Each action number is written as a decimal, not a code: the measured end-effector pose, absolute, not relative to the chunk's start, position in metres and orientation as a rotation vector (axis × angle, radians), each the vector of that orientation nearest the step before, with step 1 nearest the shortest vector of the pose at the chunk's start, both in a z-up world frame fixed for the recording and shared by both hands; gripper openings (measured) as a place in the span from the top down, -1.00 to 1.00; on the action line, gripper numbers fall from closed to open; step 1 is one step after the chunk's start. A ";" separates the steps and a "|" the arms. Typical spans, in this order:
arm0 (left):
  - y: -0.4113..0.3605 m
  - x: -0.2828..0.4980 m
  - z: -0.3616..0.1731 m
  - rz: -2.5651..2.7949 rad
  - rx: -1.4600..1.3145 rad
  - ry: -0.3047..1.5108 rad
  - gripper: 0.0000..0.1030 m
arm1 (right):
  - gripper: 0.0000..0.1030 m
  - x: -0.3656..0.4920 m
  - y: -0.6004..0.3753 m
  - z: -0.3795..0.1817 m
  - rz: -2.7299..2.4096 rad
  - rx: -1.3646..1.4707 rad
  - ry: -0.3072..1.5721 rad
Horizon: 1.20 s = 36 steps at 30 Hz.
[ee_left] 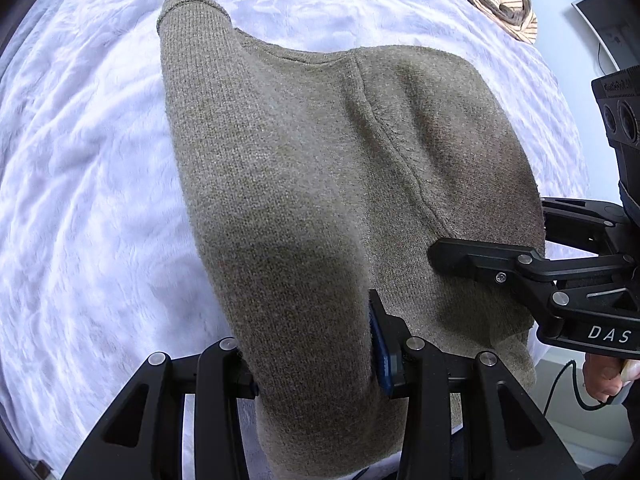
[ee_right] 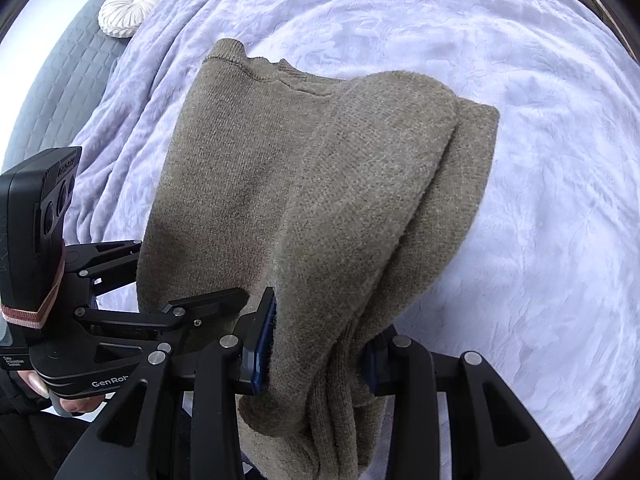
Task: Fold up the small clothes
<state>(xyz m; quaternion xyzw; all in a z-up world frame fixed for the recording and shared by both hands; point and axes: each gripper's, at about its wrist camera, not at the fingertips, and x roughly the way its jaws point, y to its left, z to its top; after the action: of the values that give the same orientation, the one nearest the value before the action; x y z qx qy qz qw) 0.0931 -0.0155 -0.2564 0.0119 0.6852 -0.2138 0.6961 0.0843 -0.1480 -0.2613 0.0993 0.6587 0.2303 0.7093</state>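
Observation:
An olive-brown knitted sweater hangs folded over above a white plush blanket. My left gripper is shut on a thick bunch of its edge, with a blue pad pressed into the knit. In the same view my right gripper clamps the sweater's right side. The right wrist view shows the sweater in several layers, and the right gripper is shut on them. The left gripper grips the edge beside it. The ribbed cuff points away from me.
The blanket covers a bed with a grey quilt and a round white cushion at the far left. A striped garment lies at the far right. A person's hand holds the right gripper's handle.

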 end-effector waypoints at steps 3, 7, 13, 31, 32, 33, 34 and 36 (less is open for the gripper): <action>-0.022 0.097 -0.260 -0.477 0.026 1.535 0.18 | 0.24 0.081 -0.146 -0.265 0.512 0.220 1.469; -0.050 0.116 -0.266 -0.473 0.032 1.551 0.18 | 0.24 0.077 -0.143 -0.273 0.516 0.212 1.484; -0.071 0.131 -0.274 -0.469 0.035 1.571 0.18 | 0.24 0.070 -0.139 -0.282 0.520 0.214 1.504; -0.094 0.175 -0.292 -0.442 -0.007 1.640 0.07 | 0.22 0.063 -0.140 -0.312 0.487 0.240 1.565; -0.095 0.177 -0.293 -0.440 -0.012 1.641 0.06 | 0.21 0.062 -0.141 -0.314 0.482 0.249 1.568; -0.097 0.178 -0.294 -0.440 -0.021 1.642 0.05 | 0.21 0.062 -0.142 -0.315 0.480 0.256 1.570; -0.094 0.180 -0.292 -0.440 -0.028 1.644 0.01 | 0.21 0.062 -0.144 -0.317 0.478 0.265 1.572; -0.094 0.184 -0.291 -0.431 -0.028 1.644 -0.06 | 0.19 0.062 -0.146 -0.321 0.473 0.272 1.576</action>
<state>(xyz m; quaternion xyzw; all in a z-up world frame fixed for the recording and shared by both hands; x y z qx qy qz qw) 0.1840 -0.0943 -0.2914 -0.0126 0.7266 -0.1904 0.6600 0.0616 -0.1465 -0.3209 0.1209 0.6997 0.2101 0.6721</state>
